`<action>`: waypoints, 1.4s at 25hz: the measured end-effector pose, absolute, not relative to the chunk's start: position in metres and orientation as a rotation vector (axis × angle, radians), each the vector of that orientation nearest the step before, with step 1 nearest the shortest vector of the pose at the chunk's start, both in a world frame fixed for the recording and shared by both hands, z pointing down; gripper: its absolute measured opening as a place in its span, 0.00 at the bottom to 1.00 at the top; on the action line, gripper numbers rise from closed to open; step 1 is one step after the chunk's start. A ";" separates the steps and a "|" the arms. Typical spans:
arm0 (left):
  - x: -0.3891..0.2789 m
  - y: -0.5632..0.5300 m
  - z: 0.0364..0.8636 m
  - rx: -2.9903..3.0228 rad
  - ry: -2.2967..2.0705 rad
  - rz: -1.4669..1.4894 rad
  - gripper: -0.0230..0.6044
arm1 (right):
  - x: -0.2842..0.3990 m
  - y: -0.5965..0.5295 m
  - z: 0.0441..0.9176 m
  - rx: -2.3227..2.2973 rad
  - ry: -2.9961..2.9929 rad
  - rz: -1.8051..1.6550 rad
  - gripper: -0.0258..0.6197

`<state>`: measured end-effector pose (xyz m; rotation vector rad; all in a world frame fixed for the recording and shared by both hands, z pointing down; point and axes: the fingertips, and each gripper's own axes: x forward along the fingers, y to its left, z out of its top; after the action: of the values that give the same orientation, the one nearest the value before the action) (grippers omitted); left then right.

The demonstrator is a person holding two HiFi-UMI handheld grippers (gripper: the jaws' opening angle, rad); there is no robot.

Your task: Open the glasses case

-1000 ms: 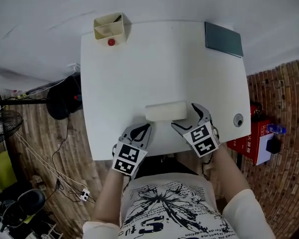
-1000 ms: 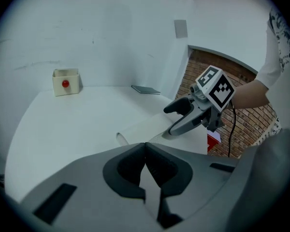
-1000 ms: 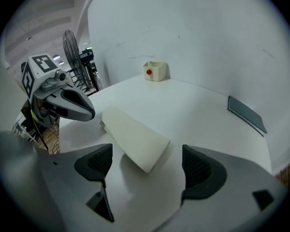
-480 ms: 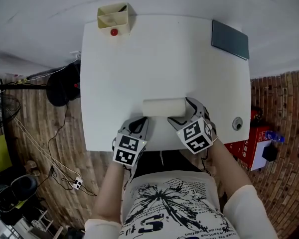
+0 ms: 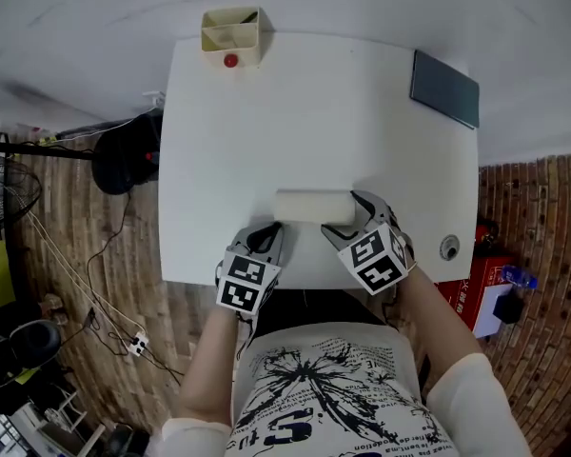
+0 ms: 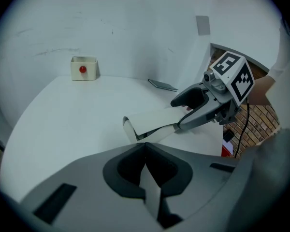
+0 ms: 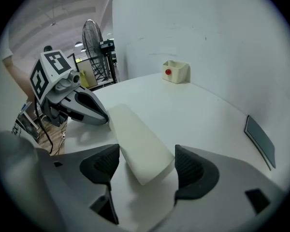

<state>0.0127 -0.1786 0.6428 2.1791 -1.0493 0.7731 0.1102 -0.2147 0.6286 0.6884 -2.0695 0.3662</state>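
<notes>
The cream glasses case lies closed near the front edge of the white table. My right gripper straddles its right end. In the right gripper view the case sits between the two dark pads of that gripper. The jaws are closing, and a thin gap still shows at the right pad. My left gripper is shut, with its tip just short of the case's front left corner. In the left gripper view the case's end lies beyond the closed jaws.
A cream box with a red ball stands at the table's far edge. A dark flat pad lies at the far right corner, and a round grommet sits near the right edge. A fan, cables and a red box are on the floor.
The right gripper's jaws have narrowed around the case's right end. The left gripper has sunk a little and rolled, close to the case's left end. The case has stayed put.
</notes>
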 end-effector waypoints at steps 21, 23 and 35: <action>0.017 -0.178 0.638 2.153 -1.029 0.771 0.06 | 0.136 -0.269 0.600 0.815 -2.116 0.400 0.20; 0.017 -0.178 0.638 2.148 -1.030 0.768 0.06 | 0.136 -0.273 0.601 0.816 -2.118 0.393 0.19; 0.018 -0.185 0.641 2.119 -1.029 0.768 0.06 | 0.136 -0.305 0.617 0.835 -2.085 0.399 0.20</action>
<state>0.0178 -0.1849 0.6410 2.1192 -1.0289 0.7681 0.1360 -0.3052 0.6173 0.8346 -2.0845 0.3990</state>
